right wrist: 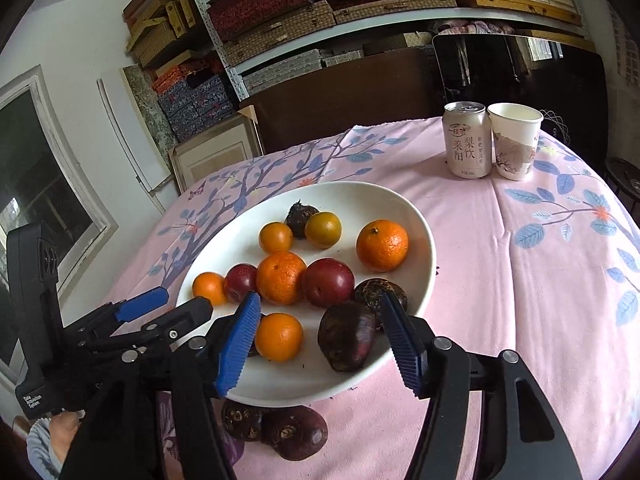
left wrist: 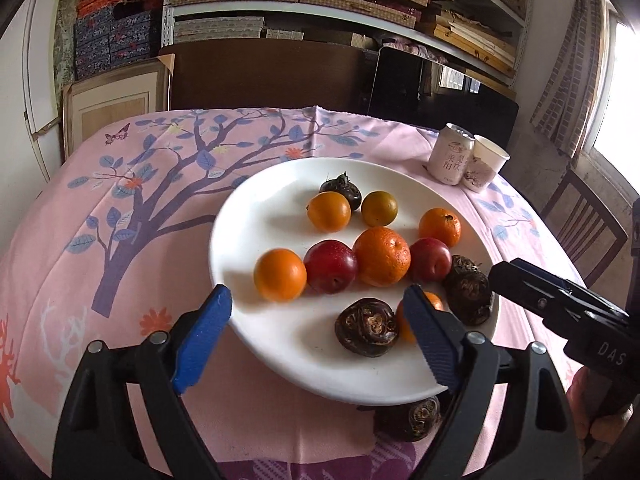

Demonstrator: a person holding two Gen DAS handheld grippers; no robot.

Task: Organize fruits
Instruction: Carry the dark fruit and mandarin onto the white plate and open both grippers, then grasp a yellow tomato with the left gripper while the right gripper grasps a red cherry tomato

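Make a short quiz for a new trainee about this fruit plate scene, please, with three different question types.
1. True or false: the can stands beside the paper cup.
2. How many red plums lie on the white plate?
3. The right gripper has its jaws: A) shut on an orange, B) open, C) out of view.

Key: 1 true; 2 two; 3 B.

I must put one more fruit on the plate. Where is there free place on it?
The plate is bare along its left rim, beside the tree print, and at its near edge between the gripper fingers. The middle and right side are crowded with oranges, plums and dark water chestnuts.
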